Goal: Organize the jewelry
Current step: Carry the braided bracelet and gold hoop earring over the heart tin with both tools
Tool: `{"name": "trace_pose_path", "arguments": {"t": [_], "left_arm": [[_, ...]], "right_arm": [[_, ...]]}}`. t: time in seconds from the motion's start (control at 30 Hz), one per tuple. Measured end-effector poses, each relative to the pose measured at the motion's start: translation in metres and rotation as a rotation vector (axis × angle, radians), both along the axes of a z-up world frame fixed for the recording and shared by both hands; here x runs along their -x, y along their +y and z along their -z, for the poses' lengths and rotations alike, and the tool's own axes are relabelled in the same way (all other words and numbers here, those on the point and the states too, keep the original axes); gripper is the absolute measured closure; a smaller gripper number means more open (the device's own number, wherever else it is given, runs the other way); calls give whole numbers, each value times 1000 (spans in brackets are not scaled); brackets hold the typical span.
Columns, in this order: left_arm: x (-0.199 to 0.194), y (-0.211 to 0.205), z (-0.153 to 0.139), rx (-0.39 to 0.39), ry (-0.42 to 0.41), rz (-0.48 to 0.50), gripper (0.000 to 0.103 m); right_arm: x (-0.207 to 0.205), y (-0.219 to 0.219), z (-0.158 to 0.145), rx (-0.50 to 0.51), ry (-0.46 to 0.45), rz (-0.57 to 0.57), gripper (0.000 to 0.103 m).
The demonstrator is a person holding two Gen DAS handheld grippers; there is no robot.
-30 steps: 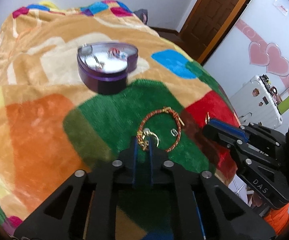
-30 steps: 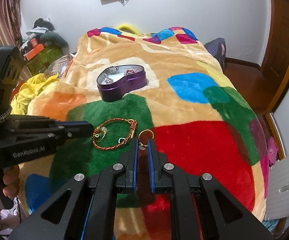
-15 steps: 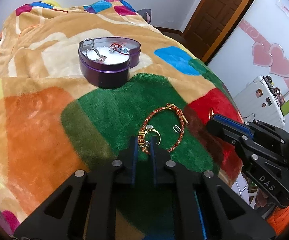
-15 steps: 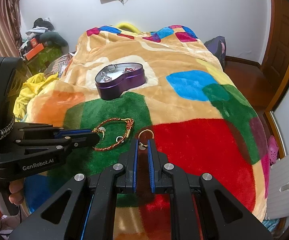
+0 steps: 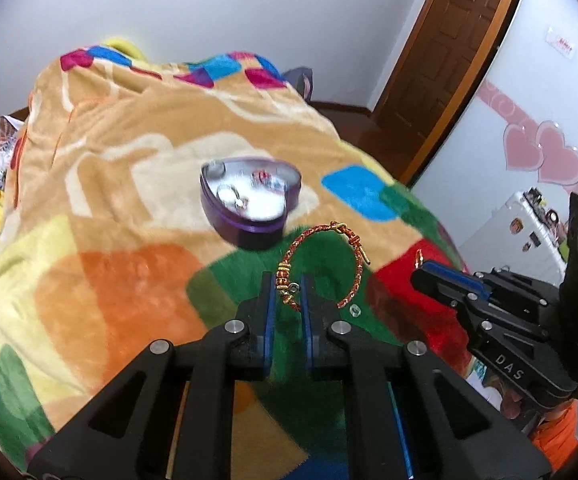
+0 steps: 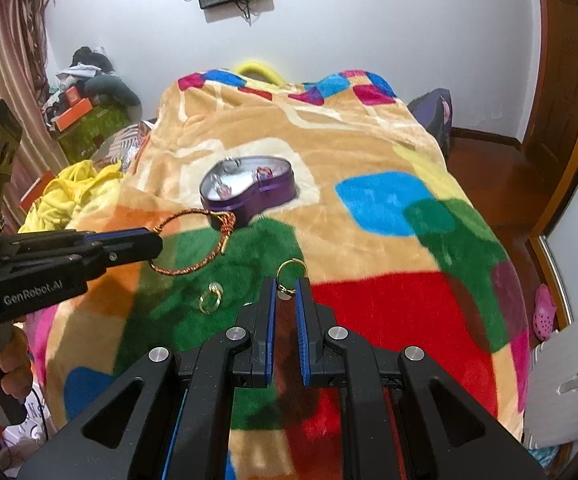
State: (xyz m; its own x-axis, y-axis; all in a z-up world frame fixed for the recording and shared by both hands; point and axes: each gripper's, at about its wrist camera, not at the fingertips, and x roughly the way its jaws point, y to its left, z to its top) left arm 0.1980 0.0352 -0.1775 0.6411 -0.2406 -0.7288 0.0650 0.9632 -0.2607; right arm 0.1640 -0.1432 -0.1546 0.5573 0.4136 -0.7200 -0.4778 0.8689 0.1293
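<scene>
My left gripper is shut on a red-and-gold braided bracelet, which hangs from its tips above the green patch of the blanket. In the right wrist view the same gripper comes in from the left with the bracelet dangling. My right gripper is shut on a thin gold hoop low over the blanket. A purple heart-shaped tin stands open farther back with several pieces inside. A small gold ring lies loose on the green patch.
The bright patchwork blanket covers the whole bed. Yellow clothes and clutter sit off its left side. A wooden door and a white suitcase are to the right. A hand holds the left gripper's handle.
My left gripper has risen with the bracelet, lifting it off the blanket, and a small ring has stayed on the green patch. The right gripper has kept still with the hoop.
</scene>
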Motion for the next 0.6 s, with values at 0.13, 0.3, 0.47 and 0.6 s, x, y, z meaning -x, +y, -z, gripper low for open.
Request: {"name": "trace_pose_path", "arguments": {"t": [0.13, 0.3, 0.47, 0.6], "left_arm": [[-1, 7, -14, -7, -43, -11, 93], [-6, 17, -26, -11, -83, -33, 93], [-12, 27, -32, -13, -105, -55, 93], [-19, 34, -34, -21, -119, -73, 93]], "right_arm": [[-2, 7, -8, -12, -23, -6, 94], [-6, 16, -18, -36, -51, -17, 94], [-13, 25, -26, -54, -75, -28, 94], [-21, 31, -32, -68, -92, -35, 94]]}}
